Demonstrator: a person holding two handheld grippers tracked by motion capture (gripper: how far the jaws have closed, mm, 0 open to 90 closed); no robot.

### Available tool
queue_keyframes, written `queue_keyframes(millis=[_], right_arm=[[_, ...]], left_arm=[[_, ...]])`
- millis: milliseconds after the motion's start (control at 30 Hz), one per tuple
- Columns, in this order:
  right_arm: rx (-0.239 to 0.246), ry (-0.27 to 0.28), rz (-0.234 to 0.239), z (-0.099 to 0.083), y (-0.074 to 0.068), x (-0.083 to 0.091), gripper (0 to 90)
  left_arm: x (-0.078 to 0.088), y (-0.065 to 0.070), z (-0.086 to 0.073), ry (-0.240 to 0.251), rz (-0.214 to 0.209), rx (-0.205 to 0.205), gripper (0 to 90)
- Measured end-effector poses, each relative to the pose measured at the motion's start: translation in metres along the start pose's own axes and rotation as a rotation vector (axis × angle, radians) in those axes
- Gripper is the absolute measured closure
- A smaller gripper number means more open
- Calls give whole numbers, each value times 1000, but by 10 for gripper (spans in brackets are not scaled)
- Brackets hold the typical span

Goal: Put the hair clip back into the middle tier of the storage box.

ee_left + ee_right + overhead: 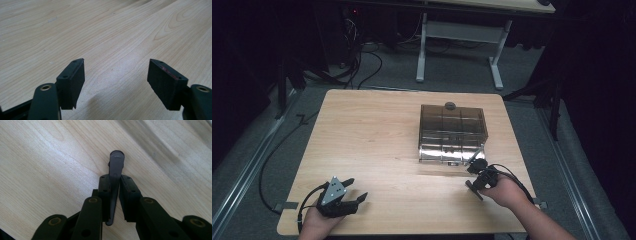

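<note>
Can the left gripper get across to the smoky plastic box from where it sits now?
Probably yes. The left gripper is open and holds nothing, and bare table lies between it and the box. The right gripper, shut on a thin dark piece, sits at the box's near right corner.

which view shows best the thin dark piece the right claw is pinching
The right gripper view: the thin dark piece stands edge-on between the right claw pads, close up. The high view shows it as a small dark sliver by the hand near the smoky box.
</note>
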State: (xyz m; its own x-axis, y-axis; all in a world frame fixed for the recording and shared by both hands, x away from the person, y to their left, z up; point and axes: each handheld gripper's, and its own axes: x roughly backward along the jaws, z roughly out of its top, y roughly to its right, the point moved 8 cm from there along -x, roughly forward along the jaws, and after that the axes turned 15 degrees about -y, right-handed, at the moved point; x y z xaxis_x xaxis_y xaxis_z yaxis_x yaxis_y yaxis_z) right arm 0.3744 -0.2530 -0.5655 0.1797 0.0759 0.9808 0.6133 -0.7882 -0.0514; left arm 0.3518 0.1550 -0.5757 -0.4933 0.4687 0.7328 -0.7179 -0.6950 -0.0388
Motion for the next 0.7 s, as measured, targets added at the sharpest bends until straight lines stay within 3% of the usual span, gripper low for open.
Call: queue_keyframes(millis=[600,700], right_arm=[[11,-6,-20,2,1,1,815],[4,3,-6,2,0,5,815]], left_arm=[[0,0,0,0,-2,0,307],[0,0,0,0,-2,-1,306]])
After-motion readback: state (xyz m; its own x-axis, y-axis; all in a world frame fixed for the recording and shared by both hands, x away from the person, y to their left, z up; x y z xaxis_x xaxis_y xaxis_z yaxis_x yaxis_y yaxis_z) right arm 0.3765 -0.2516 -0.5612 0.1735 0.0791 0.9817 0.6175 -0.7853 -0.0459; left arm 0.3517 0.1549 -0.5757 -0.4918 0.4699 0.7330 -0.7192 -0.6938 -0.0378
